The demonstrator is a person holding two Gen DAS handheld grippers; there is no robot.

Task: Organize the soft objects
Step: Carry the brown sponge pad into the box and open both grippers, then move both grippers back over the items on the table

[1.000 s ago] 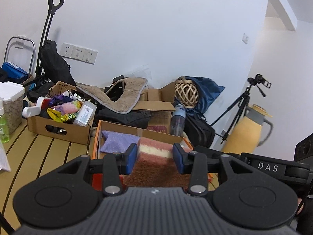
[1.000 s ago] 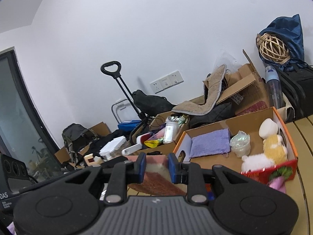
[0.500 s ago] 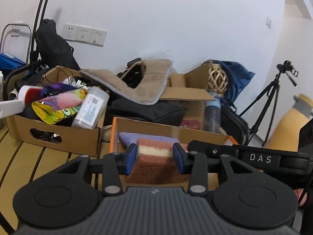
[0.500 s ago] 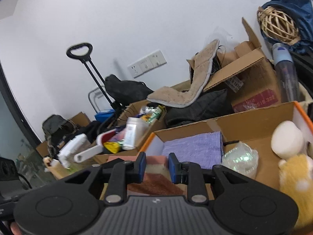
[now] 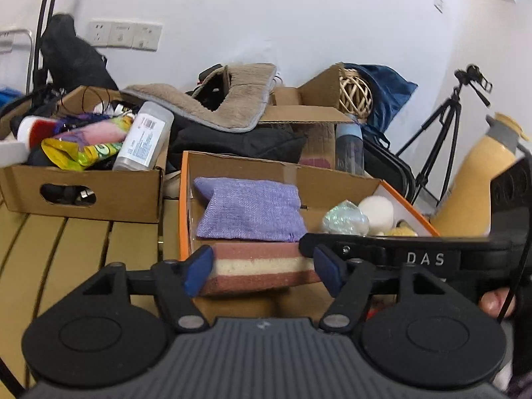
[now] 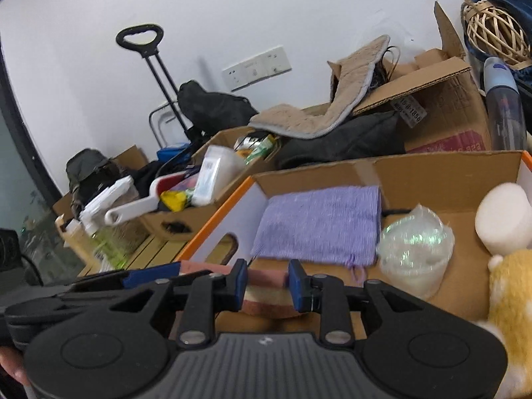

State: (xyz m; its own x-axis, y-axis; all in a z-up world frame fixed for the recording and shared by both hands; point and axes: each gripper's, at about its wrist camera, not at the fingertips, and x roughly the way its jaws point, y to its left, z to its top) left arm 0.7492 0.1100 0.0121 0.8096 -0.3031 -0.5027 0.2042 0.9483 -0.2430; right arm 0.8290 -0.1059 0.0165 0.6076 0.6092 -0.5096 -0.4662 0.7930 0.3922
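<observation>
A layered pink, cream and brown sponge [image 5: 262, 267] is held from two sides over the near part of an orange-rimmed cardboard box [image 5: 184, 199]. My left gripper [image 5: 262, 271] is shut on its long sides. My right gripper [image 6: 266, 286] is shut on one end of the sponge [image 6: 266, 294]. In the box lie a purple cloth [image 5: 249, 211], an iridescent ball [image 6: 414, 247], a white foam puff [image 6: 503, 217] and a yellow plush toy [image 6: 512, 302].
A second cardboard box [image 5: 83, 186] with bottles and packets stands to the left on the slatted wooden table [image 5: 83, 249]. Behind are more boxes, a grey fleece pad [image 5: 226, 103], a wicker ball [image 5: 354, 94], a tripod [image 5: 442, 139] and a yellow jug [image 5: 482, 179].
Both grippers have moved forward and down with the sponge, from in front of the orange-rimmed box to over its near part. The box contents now loom larger.
</observation>
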